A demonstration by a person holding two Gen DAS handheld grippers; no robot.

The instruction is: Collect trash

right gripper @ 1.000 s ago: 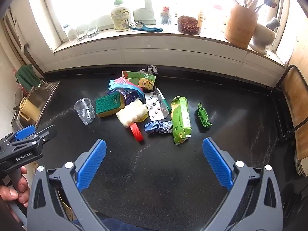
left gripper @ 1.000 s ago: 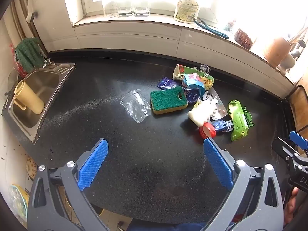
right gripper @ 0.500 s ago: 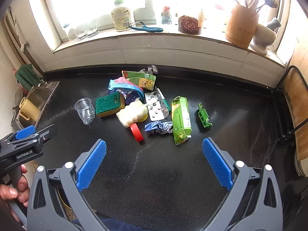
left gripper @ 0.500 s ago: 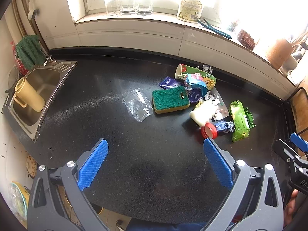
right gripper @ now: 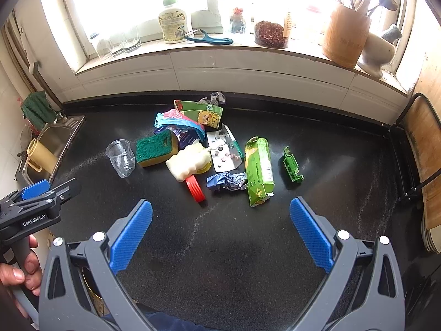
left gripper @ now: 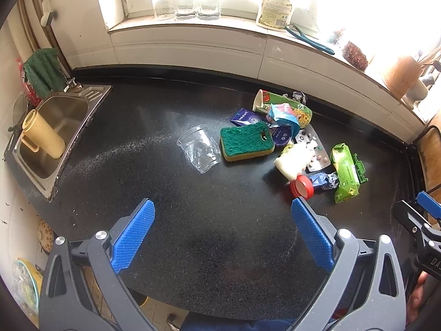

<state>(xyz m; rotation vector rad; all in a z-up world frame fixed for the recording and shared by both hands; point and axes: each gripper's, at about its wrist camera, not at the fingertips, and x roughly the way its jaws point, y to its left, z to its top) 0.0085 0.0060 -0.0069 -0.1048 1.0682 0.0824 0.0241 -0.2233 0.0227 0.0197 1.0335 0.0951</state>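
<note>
Both grippers hang level above the near edge of the black speckled countertop [right gripper: 344,171], pointing toward the window: the left gripper [left gripper: 222,230] has its blue-padded fingers [left gripper: 135,231] spread wide apart with nothing between them, and the right gripper [right gripper: 220,230] is likewise spread wide and empty. In the right wrist view a hand [right gripper: 20,271] grips the left tool's handle at the lower left. The trash lies in a loose heap mid-counter, well ahead of both: a clear plastic cup [right gripper: 121,157] on its side just beside a green-and-yellow sponge [right gripper: 156,149], a red bottle cap [right gripper: 195,189], a crumpled blue wrapper [right gripper: 226,180], a silver blister pack [right gripper: 224,155] and a green wipes packet [right gripper: 259,169].
</note>
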